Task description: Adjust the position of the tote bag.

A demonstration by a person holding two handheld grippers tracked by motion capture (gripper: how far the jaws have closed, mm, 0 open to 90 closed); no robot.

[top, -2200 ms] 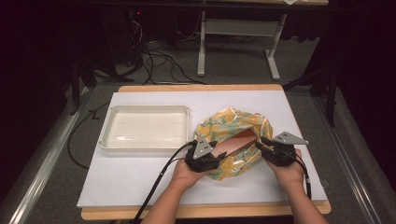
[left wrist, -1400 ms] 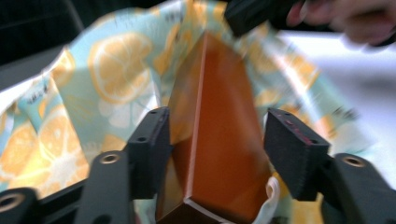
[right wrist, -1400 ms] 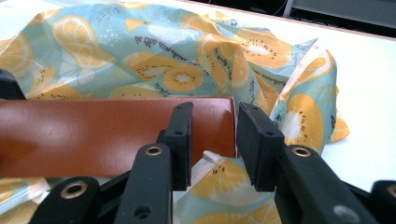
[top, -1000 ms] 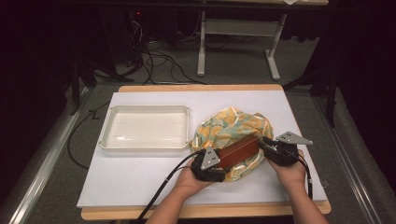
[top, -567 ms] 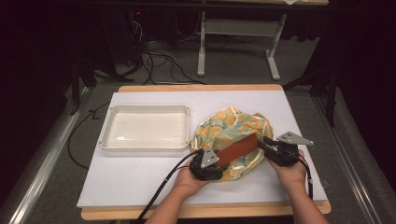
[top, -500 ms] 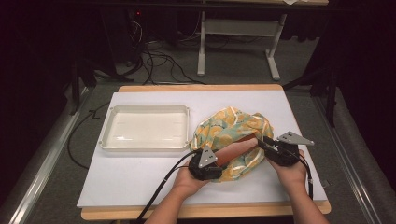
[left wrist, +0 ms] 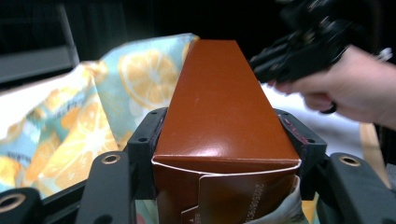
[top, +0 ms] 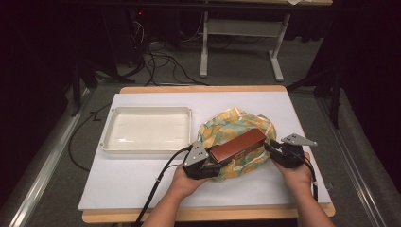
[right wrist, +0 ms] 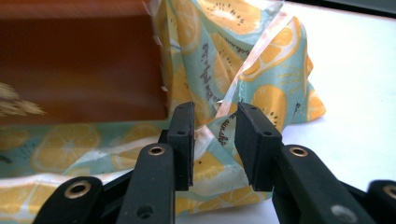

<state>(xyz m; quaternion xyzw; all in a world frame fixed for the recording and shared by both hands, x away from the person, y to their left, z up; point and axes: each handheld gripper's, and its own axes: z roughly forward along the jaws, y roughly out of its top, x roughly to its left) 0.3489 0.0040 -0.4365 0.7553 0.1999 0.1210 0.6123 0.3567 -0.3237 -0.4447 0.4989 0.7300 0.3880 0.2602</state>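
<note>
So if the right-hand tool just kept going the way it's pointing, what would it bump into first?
Most likely the fruit-print bag: a fold of it already sits between the right tool's jaws. The brown box lies behind and to one side, though depth is hard to judge.

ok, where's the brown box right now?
In the high view the brown box lies atop the fruit-print bag, right of the white tray, its near end clamped in the left claw.

Grey floor [top: 236, 61]; dark room; cables [top: 161, 61].
</note>
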